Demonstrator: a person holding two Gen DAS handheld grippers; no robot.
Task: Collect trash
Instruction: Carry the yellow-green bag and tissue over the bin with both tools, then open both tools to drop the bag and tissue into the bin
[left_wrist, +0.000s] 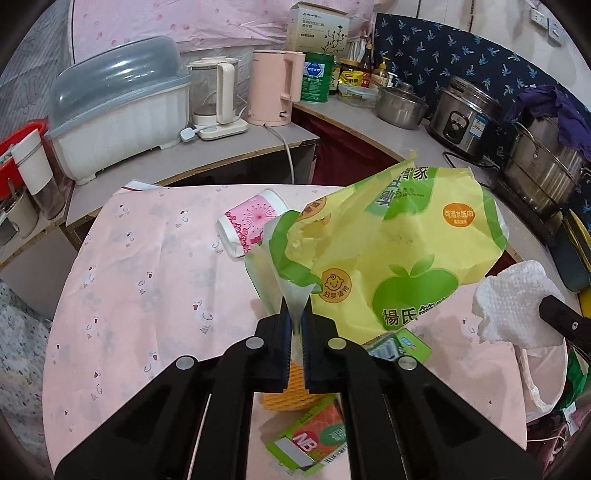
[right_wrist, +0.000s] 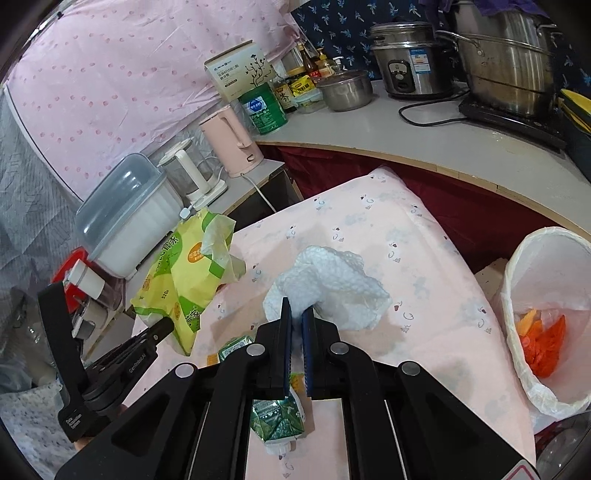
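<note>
Cluttered kitchen counters ring a small table (left_wrist: 122, 258) under a pink printed cloth, and both tools are loaded at once. Up front, the left gripper (left_wrist: 295, 321) has its jaws pressed together on a thin twisted corner of the yellow-green tissue wrapper (left_wrist: 399, 240), which balloons up toward one o'clock in its own view. That pinch looks slim; my worry is the slick film sliding out if the hand swings fast. Over on the other side, the right gripper (right_wrist: 297, 314) is nipping the edge of a crumpled white paper towel (right_wrist: 328, 288), jaws nearly closed with only a fold between them. Soft paper like that could tear or shed, I'd say.

Target is the lined trash bin (right_wrist: 517, 302) at three o'clock in the right view, orange scraps already inside. Its loose bag rim looks floppy, so a wide wrapper could catch the lip and drape outside.

More litter waits: a fallen paper cup (left_wrist: 251, 221) at eleven o'clock of the wrapper, a green carton (right_wrist: 277, 421) under the right jaws, and an orange-green packet (left_wrist: 310, 439) beneath the left. Trailing plastic might sweep that cup off the table.
</note>
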